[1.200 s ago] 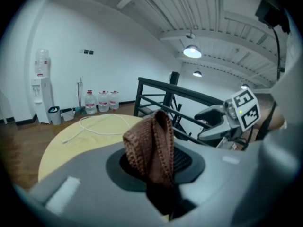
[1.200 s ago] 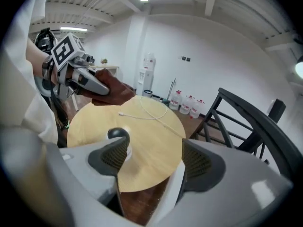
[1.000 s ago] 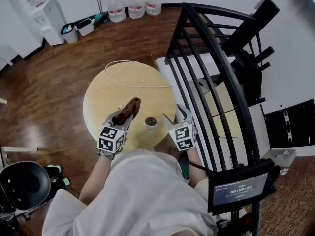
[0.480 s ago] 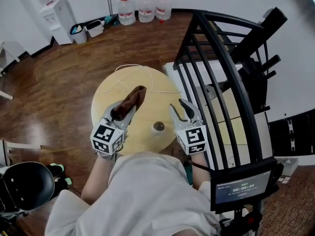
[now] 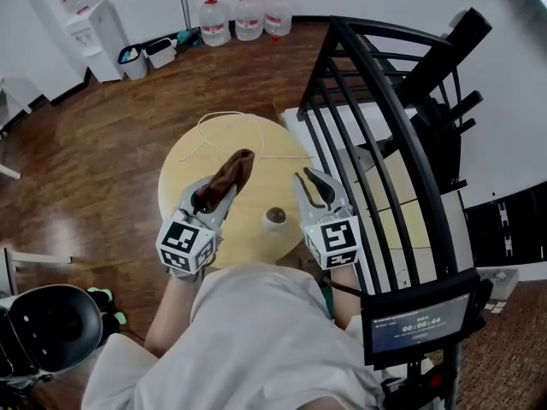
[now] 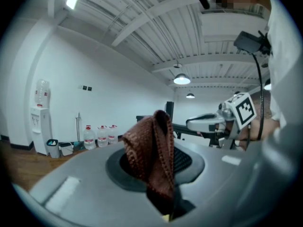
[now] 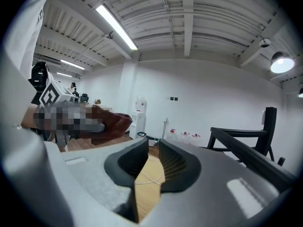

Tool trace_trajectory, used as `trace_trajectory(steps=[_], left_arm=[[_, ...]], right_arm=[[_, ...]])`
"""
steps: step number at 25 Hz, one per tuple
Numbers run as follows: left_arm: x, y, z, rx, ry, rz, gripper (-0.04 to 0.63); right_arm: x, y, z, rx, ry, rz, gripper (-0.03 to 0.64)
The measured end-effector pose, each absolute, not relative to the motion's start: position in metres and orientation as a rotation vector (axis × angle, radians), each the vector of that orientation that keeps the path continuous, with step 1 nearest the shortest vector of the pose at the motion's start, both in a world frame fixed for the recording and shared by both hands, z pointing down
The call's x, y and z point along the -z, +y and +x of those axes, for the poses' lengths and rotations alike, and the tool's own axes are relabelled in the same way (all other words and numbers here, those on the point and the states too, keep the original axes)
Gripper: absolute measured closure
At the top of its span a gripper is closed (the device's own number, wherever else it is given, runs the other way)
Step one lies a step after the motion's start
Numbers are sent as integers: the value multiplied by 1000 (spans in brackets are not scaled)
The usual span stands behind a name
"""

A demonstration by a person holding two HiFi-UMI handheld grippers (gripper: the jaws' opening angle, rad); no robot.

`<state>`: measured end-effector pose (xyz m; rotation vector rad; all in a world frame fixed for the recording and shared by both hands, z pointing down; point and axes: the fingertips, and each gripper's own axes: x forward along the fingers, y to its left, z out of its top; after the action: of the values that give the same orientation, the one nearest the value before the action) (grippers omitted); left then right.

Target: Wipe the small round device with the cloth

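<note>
The small round device (image 5: pixel 275 218) sits on the round wooden table (image 5: pixel 192 165) near its front edge. My left gripper (image 5: pixel 215 196) hangs above the table to the device's left, shut on a brown knitted cloth (image 5: pixel 231 174) that sticks out past the jaws; in the left gripper view the cloth (image 6: pixel 154 150) fills the gap. My right gripper (image 5: pixel 312 182) floats to the device's right, apart from it. Its jaws have just been closing and now stand a narrow slit apart, nothing between them; in the right gripper view (image 7: pixel 152 162) the table (image 7: pixel 147 188) shows through.
A white cable (image 5: pixel 224 120) loops over the table's far side. A black metal railing (image 5: pixel 376 101) stands close at the right. Water bottles (image 5: pixel 248 11) and a dispenser (image 5: pixel 81 15) line the far wall. A black seat (image 5: pixel 43 323) is at the lower left.
Both grippers have lifted up from the table, the left still carrying the cloth. The right gripper's jaws have narrowed from wide apart to a slit. The device stays on the table.
</note>
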<state>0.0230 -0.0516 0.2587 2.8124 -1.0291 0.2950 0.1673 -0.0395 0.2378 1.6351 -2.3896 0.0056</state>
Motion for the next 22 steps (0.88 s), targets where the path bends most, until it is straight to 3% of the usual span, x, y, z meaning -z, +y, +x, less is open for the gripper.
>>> trace_trajectory(steps=[3,22], left_arm=[[-260,-56,25,-331,-1041,2840,485],[-264,-21,25,-333,-987,2857,485]], right_arm=[[-235,-38,167,-2,-2414,1634,615],[-240,-4,176,-48,-2361,1698,615]])
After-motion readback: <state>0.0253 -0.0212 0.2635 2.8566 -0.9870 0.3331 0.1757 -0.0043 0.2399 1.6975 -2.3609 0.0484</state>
